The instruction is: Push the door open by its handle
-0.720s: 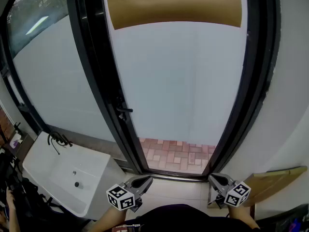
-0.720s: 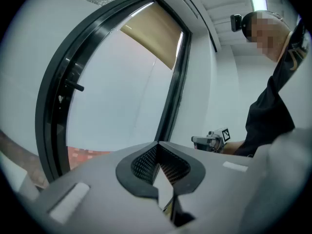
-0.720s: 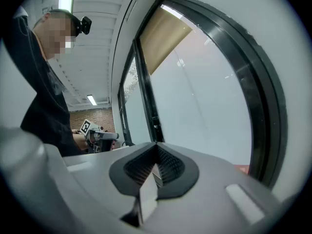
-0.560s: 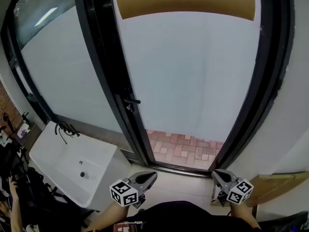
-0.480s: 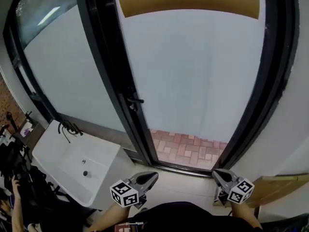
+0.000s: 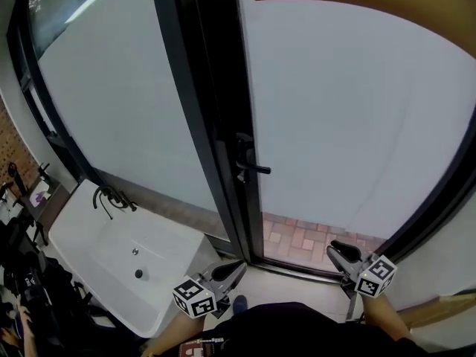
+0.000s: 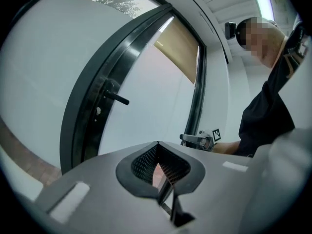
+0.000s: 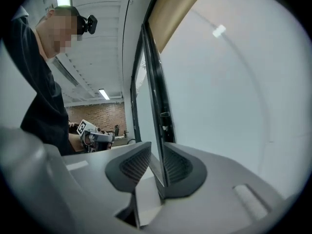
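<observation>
Both grippers sit low in the head view, near my body and well apart from the door (image 6: 349, 117). The left gripper (image 6: 232, 268) is below the door's left edge and the right gripper (image 6: 336, 248) is below its glass, towards the right. In the left gripper view the left gripper's (image 7: 157, 144) jaws meet at the tips with nothing between them. In the right gripper view the right gripper's (image 8: 157, 145) jaws stand a narrow gap apart. They hold nothing, and only the dark door frame shows through the gap. The handle (image 6: 253, 168) is a black lever on the door's left edge, about mid-height in the head view, with its bar sticking out rightward over the frosted glass. It also shows in the left gripper view (image 7: 116, 98), ahead and up to the left of the jaws. Neither gripper touches it. A white sink (image 6: 89, 236) with a black tap (image 6: 110, 198) stands at the lower left, beside the frame. Brick paving (image 6: 312, 238) shows along the door's bottom edge.
</observation>
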